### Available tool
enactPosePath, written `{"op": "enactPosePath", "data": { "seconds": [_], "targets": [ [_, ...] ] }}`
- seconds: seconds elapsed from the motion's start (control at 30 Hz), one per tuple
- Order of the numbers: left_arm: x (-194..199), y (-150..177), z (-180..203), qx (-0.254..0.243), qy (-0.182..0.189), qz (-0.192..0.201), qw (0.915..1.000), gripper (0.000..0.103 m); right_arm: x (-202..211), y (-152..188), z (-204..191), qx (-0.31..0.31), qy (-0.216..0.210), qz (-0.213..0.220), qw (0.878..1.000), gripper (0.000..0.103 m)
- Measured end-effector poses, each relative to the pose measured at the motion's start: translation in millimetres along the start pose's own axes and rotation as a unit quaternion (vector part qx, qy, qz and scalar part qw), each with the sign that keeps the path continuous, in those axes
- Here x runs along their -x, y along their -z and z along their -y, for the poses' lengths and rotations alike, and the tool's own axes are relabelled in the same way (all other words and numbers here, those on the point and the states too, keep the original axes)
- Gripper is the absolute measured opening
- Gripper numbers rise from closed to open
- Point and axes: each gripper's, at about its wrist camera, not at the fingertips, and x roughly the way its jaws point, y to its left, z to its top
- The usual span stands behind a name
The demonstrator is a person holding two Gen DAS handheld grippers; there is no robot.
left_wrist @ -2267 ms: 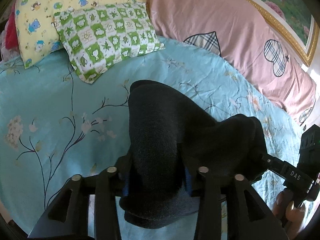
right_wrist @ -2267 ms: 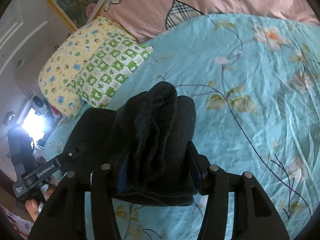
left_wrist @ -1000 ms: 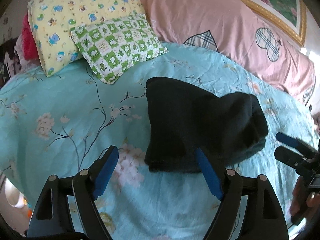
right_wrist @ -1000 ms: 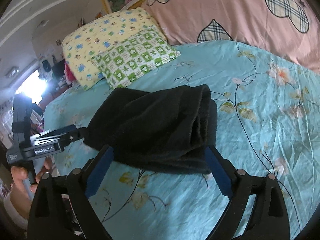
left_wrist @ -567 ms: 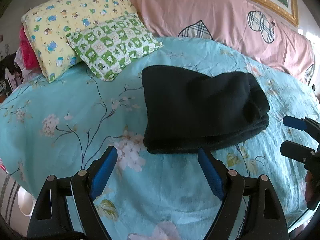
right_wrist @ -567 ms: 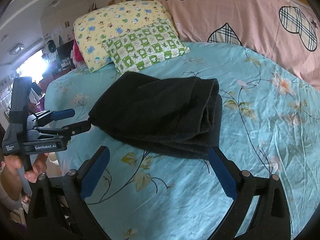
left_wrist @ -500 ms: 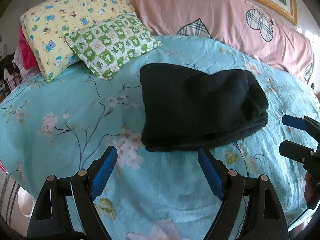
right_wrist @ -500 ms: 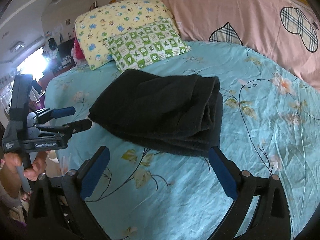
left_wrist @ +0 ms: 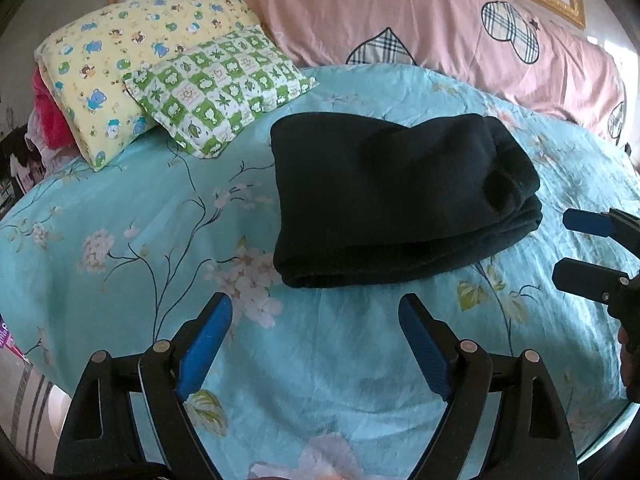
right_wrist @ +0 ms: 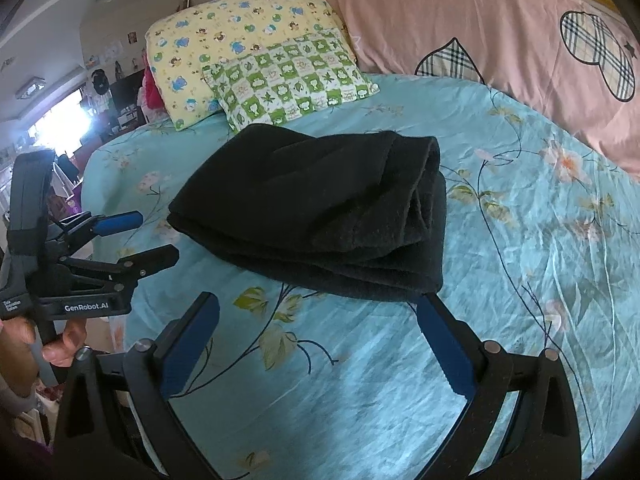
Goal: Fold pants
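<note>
The black pants [left_wrist: 396, 200] lie folded into a thick rectangle on the turquoise floral bedsheet [left_wrist: 120, 216]; they also show in the right wrist view [right_wrist: 316, 208]. My left gripper [left_wrist: 314, 308] is open and empty, just short of the bundle's near edge. It also shows in the right wrist view [right_wrist: 154, 236] at the left, beside the pants. My right gripper [right_wrist: 318, 304] is open and empty, its right fingertip close to the bundle's near corner. It also shows in the left wrist view [left_wrist: 560, 242] at the right.
A green checked pillow [left_wrist: 220, 88] and a yellow cartoon pillow [left_wrist: 120, 64] lie at the head of the bed. A long pink cushion [left_wrist: 420, 20] with plaid hearts runs along the back. The bed's edge drops off at the left [right_wrist: 100, 160], with room clutter beyond.
Both grippers let go of the pants, opened and drew back. The folded bundle now rests on the sheet, apart from both grippers.
</note>
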Motion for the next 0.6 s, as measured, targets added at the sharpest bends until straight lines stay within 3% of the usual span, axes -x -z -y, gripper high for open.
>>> {"op": "enactPosePath", "data": {
  "seconds": [0.6],
  "targets": [
    [-8.2,-2.9,-0.7,-0.004,0.012,-0.007,0.9999,0.086,-5.9,-3.8,-1.1,-0.001,-0.007,-0.002,1.000,0.099]
  ]
}}
